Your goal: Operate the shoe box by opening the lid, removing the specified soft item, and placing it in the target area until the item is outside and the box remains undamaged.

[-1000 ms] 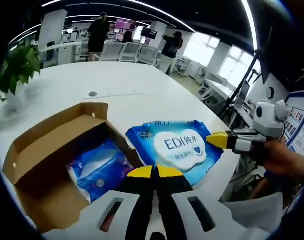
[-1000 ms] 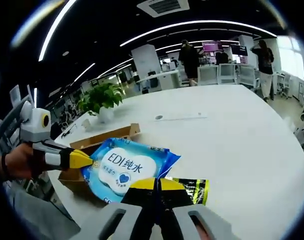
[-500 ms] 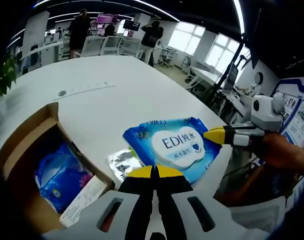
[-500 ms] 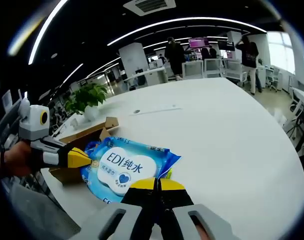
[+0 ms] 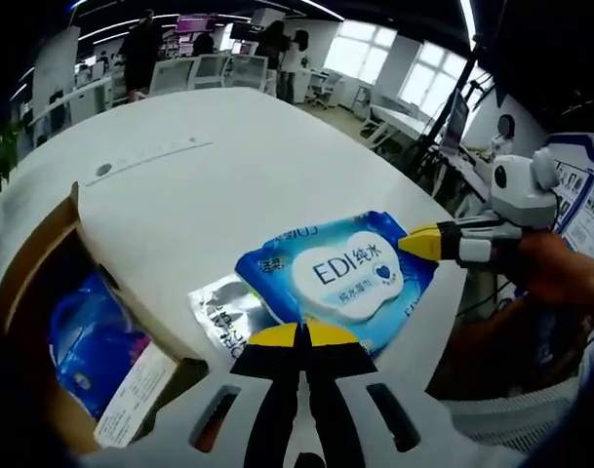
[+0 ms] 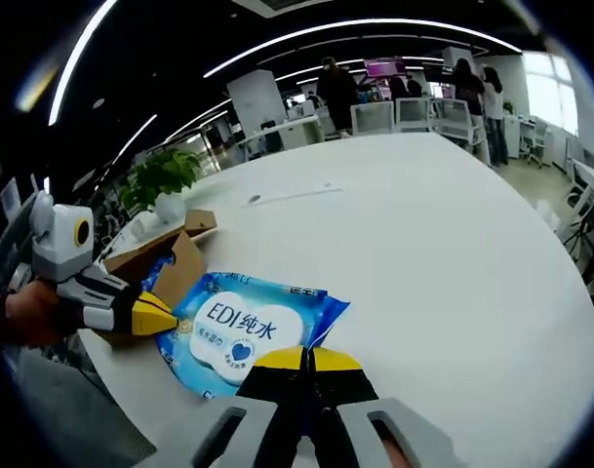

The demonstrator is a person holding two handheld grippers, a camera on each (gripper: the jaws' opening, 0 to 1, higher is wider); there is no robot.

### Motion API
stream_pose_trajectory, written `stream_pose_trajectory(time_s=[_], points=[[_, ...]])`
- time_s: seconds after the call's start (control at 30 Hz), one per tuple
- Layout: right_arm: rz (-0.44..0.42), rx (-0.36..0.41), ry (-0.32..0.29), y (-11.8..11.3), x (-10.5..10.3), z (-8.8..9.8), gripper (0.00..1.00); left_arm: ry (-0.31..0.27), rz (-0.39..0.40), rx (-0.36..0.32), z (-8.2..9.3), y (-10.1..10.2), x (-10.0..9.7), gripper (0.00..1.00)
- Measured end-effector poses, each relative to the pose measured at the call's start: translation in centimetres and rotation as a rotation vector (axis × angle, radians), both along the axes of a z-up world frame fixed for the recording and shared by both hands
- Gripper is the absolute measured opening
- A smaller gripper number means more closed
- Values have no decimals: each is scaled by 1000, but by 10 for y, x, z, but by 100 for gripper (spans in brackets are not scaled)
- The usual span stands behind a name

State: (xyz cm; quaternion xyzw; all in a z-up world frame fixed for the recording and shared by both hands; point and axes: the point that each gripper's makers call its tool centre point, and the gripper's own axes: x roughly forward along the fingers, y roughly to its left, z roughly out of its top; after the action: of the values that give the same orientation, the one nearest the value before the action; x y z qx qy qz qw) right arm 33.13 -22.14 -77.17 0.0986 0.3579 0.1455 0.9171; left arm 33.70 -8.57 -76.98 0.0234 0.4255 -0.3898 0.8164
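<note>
The white bench lies bare and wide beyond the wipes pack, which sits near the bench's near edge, outside the cardboard box. The left claw and right claw each pinch an opposite end of the pack with jaws closed. Its long axis runs from claw to claw, label up.

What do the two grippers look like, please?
Each gripper has black jaws with yellow tips on a white body with slots. From the side, the right gripper and the left gripper show a grey-white segmented neck.
</note>
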Motion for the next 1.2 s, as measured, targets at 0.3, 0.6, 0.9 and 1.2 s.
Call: stream_pose_trajectory(time_s=[0.3, 0.6, 0.9, 1.2], points=[[36, -7, 23, 5, 12, -14, 0, 22, 36, 27, -14, 3, 4, 0], [57, -12, 45, 10, 24, -29, 0, 43, 87, 43, -26, 10, 6, 0], [69, -8, 15, 17, 33, -38, 0, 39, 155, 47, -34, 20, 10, 0], [28, -21, 4, 9, 28, -35, 0, -6, 101, 98, -24, 26, 9, 2]])
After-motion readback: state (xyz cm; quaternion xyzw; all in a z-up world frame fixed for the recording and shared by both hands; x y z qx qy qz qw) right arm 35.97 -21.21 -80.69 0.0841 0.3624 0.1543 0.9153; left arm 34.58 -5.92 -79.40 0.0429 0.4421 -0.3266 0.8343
